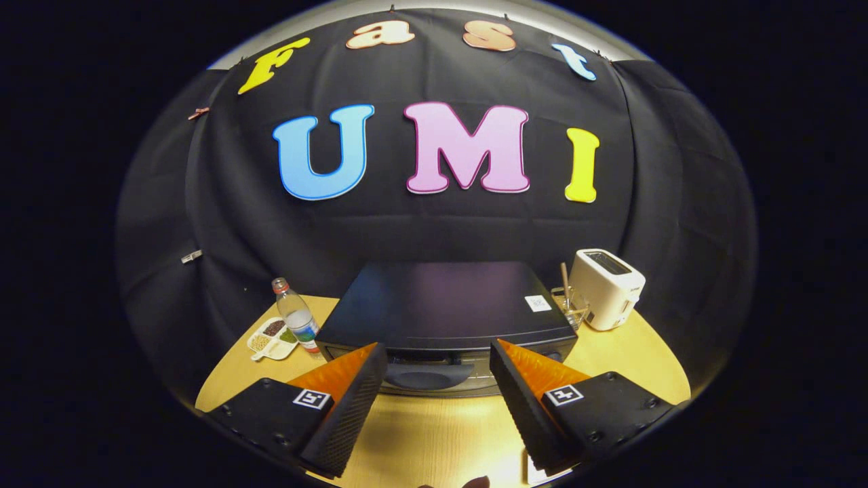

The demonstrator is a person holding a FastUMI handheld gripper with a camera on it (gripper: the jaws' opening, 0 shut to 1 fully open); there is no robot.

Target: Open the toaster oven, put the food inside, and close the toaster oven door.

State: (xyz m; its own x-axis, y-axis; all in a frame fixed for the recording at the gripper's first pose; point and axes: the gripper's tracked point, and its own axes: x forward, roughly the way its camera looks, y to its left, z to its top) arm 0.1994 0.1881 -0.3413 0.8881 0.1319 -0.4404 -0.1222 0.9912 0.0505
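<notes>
Tool (438, 379) fingers spread wide, holding nothing, hovering over the pale wooden surface (434, 434). Black boxy toaster oven (444, 305) sits dead ahead at 12 o'clock, door shut, its dark curved handle (428, 375) running crosswise between the fingertips and just beyond them. Judgement: short straight push forward, then grab the handle. Food to load: can't tell where.

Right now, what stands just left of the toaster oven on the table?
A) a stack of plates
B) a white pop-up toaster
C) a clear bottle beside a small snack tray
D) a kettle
C: the bottle stands by the divided snack tray, left of the toaster oven; the gripper is open before the oven's handle.
</notes>
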